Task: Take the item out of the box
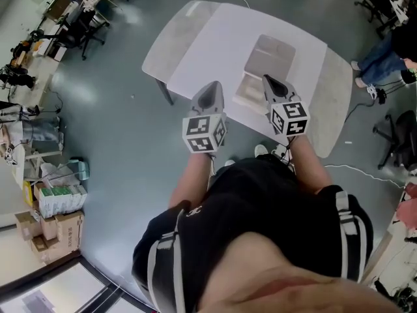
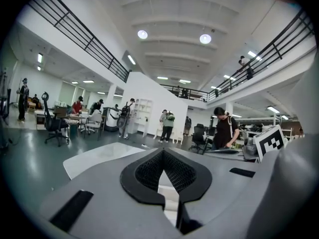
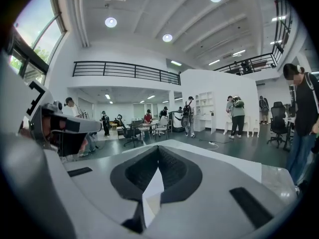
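Down below, a big shiny grey floor fills most of the head view. A white table stands on it, with a greyer part at its left side and another at its right side. The person in dark clothes stands at the near edge of the tabletop and holds both tools up in front. Some stacked cardboard boxes sit far off on the floor, to the left. A pale box lies open on the right half of the tabletop, close to the near edge. It has a flat part on the far side and a lighter part on the near side. I cannot tell what is inside it. The left gripper is over the near edge of the tabletop, just left of the box. Its black pads meet at the tips, so it is closed, and it holds nothing. The right gripper points at the near right corner of the box. Its jaws are pressed together too, with nothing in them. Each gripper has a small cube with black and white squares on it.
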`<state>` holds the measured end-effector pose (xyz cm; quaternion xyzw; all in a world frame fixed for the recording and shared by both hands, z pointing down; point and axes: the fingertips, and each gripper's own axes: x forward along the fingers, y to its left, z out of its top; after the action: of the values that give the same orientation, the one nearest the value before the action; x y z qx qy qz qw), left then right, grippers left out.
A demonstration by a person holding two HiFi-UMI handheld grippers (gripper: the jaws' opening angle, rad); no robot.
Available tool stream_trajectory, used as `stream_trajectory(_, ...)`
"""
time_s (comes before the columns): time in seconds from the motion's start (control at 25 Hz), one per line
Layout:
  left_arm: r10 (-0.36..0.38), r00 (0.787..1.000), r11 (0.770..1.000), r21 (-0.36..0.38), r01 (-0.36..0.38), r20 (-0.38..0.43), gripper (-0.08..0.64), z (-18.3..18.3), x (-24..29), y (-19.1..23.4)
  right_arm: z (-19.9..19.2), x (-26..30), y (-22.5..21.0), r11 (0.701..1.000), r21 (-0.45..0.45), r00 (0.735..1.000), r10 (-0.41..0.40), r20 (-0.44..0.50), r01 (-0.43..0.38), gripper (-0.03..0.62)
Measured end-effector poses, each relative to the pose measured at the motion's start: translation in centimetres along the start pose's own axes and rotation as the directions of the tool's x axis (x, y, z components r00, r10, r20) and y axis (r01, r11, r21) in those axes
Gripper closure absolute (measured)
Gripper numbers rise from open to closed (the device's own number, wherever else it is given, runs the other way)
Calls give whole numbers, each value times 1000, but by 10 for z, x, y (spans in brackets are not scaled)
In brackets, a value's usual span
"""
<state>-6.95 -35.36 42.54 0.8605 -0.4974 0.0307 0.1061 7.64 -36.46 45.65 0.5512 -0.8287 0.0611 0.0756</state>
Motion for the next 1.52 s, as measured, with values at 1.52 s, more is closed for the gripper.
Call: stream_trajectory(1.52, 398, 916, 915, -52, -400, -55, 548, -33, -39, 31, -211, 88, 5, 806, -223, 631, 223, -743, -548, 487)
